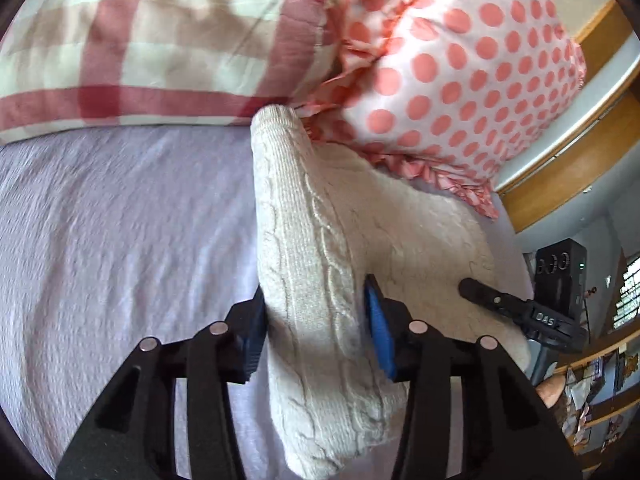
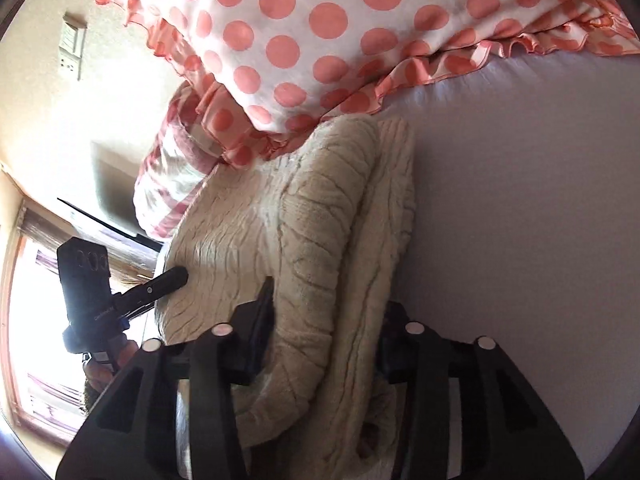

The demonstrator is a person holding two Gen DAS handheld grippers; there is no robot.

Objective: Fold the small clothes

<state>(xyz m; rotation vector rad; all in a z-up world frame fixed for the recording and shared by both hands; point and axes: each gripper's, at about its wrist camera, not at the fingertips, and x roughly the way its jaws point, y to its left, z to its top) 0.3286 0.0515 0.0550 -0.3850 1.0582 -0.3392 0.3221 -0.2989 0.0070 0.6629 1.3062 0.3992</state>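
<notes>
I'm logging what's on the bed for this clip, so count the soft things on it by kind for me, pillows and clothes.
Pillows: 2, the plaid pillow and the polka-dot pillow.
Knit garments: 1, the cream cable-knit sweater, gripped by both the left tongs and the right tongs.
Total: 3, all on the lavender sheet.

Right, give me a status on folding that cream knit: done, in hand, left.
Done: the cream knit sweater already lies doubled, one thick fold rolled over a flatter layer on the lilac sheet.
In hand: the left claw and the right claw each straddle a raised fold of it.
Left: it is still bulky and butts against the polka-dot pillow; flattening and squaring remain.
</notes>
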